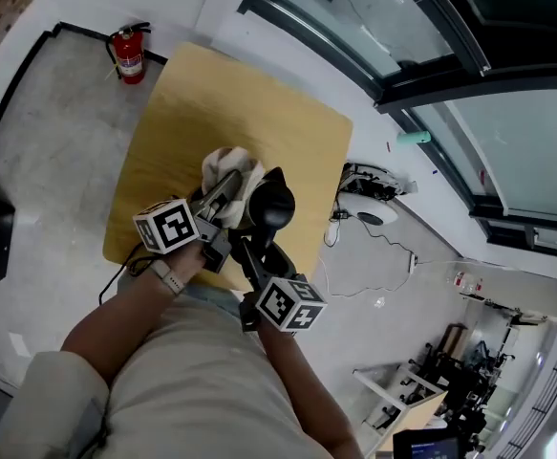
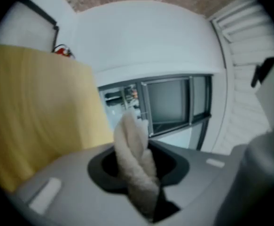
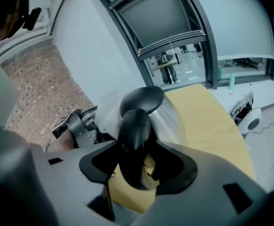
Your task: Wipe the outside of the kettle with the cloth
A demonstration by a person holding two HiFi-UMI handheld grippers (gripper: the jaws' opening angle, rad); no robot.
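Note:
A kettle with a black lid and handle is held just above the near edge of the wooden table. My right gripper is shut on the kettle's black handle, which fills the space between its jaws; the shiny kettle body lies beyond. My left gripper is shut on a whitish fluffy cloth, bunched against the kettle's far left side. In the left gripper view the cloth sticks out from between the jaws. The kettle's lower part is hidden.
A red fire extinguisher stands on the floor beyond the table's far left corner. Cables and a white round device lie on the floor to the right. Large windows run along the right side.

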